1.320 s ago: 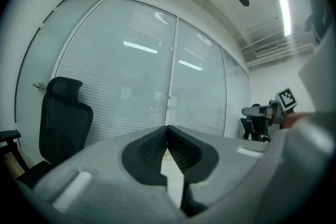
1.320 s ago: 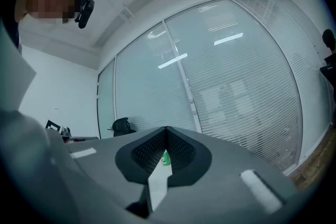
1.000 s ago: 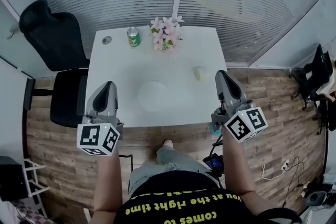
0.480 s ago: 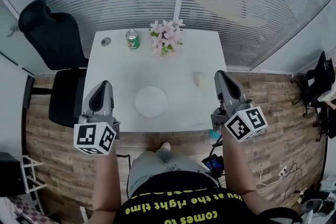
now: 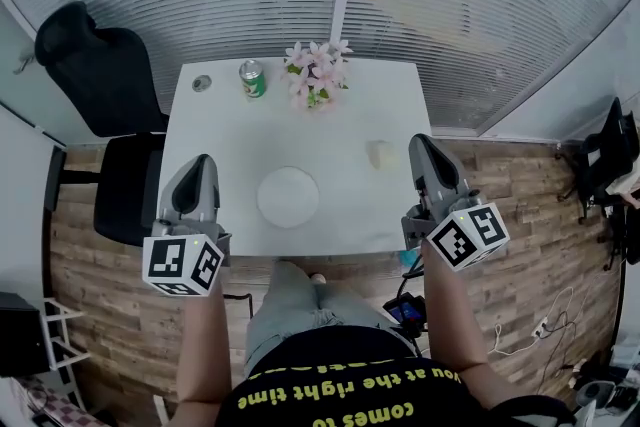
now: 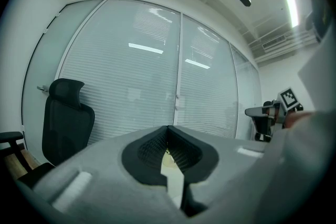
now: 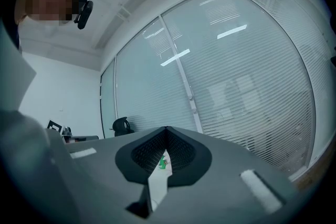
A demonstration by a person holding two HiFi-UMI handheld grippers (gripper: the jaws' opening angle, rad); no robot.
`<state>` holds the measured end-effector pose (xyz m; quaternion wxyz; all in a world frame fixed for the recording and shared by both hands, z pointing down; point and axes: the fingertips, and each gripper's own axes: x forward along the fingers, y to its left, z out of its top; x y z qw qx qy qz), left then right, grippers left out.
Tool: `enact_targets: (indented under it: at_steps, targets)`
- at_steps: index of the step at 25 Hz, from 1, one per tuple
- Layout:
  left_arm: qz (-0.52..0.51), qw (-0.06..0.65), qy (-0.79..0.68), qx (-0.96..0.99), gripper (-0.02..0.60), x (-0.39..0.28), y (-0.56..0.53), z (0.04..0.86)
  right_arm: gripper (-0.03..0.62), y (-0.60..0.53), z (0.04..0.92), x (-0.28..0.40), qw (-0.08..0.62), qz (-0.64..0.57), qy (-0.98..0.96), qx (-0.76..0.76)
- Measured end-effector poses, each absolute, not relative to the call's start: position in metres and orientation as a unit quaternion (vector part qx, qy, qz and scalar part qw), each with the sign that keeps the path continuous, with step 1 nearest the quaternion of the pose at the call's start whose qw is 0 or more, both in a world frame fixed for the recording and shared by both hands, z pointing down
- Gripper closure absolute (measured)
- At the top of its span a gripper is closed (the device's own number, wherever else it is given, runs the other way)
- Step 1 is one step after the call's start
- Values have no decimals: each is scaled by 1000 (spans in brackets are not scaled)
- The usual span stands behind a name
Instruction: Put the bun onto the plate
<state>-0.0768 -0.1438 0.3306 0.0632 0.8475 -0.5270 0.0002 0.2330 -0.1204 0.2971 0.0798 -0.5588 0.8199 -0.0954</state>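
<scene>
A pale bun (image 5: 379, 154) lies on the white table (image 5: 230, 125), toward its right side. A round white plate (image 5: 288, 196) sits near the table's front edge, left of the bun. My left gripper (image 5: 202, 163) hovers by the front left corner of the table, its jaws shut with nothing held. My right gripper (image 5: 421, 144) is at the table's right edge, just right of the bun and apart from it, jaws shut and empty. In the left gripper view the jaw tips (image 6: 169, 128) meet; in the right gripper view the jaw tips (image 7: 167, 129) meet too.
A green can (image 5: 252, 79) and a bunch of pink flowers (image 5: 316, 72) stand at the table's far edge, with a small round grey object (image 5: 202, 83) at the far left corner. A black office chair (image 5: 100, 115) stands left of the table. Glass walls with blinds lie behind.
The whole scene has shifted slightly in the head view as the person stepped closer; both grippers stay shut and keep their places beside the table.
</scene>
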Motion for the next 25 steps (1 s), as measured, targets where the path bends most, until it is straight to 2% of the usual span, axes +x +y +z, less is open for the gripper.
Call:
enact_targets:
  at_steps: [25]
  targets:
    - [-5,78,-501,862,581,-68,-206,337,588,-164,300,232,75,-99,803,-582]
